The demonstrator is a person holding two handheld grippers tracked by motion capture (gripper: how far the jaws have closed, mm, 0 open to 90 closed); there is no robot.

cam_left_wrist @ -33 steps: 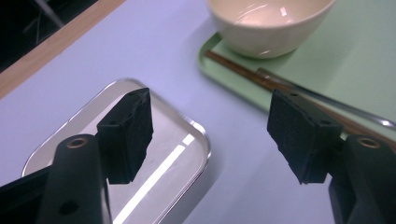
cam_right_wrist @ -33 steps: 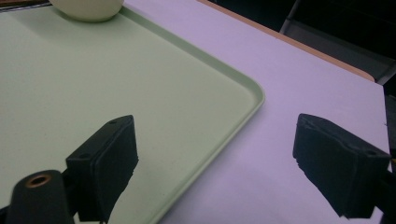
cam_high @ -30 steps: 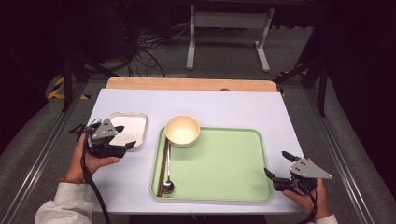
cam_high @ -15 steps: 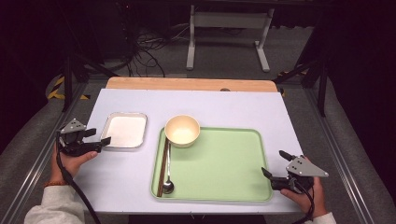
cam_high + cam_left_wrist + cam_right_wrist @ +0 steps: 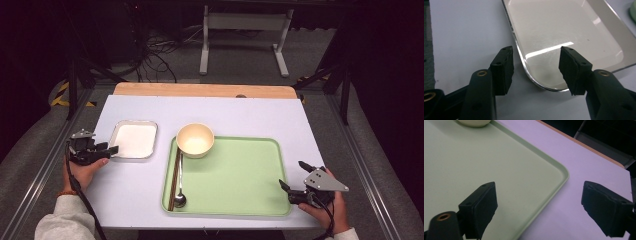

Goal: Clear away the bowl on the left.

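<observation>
Now, high view: my left tongs (image 5: pixel 111 149) sit at about 9 o'clock on the tabletop (image 5: pixel 235 112), tips at the near left corner of the small metal tray (image 5: pixel 133 140). That tray lies flat, just left of the green tray (image 5: pixel 240 175). A cream bowl (image 5: pixel 195 140) stands on the green tray's far left corner; a spoon (image 5: pixel 180 192) and a pair of chopsticks (image 5: pixel 174 180) lie along its left edge. My right tongs (image 5: pixel 295 180) are at about 4 o'clock, at the green tray's near right corner.

Left gripper view: the jaws of the left tongs (image 5: pixel 536 67) have just been closing and stand partly apart, one on each side of the rounded corner of the metal tray (image 5: pixel 564 35). One pad is over the tabletop (image 5: pixel 469 32), the other over the tray's floor. Neither pad presses on the rim, so nothing is clamped.

Right gripper view: the right tongs (image 5: pixel 539 205) are wide apart, straddling the green tray (image 5: pixel 474 165) at its rim. One jaw is above the tray, the other above the tabletop (image 5: pixel 584 165). Nothing is gripped. The bowl (image 5: pixel 474 122) shows at the top edge.
</observation>
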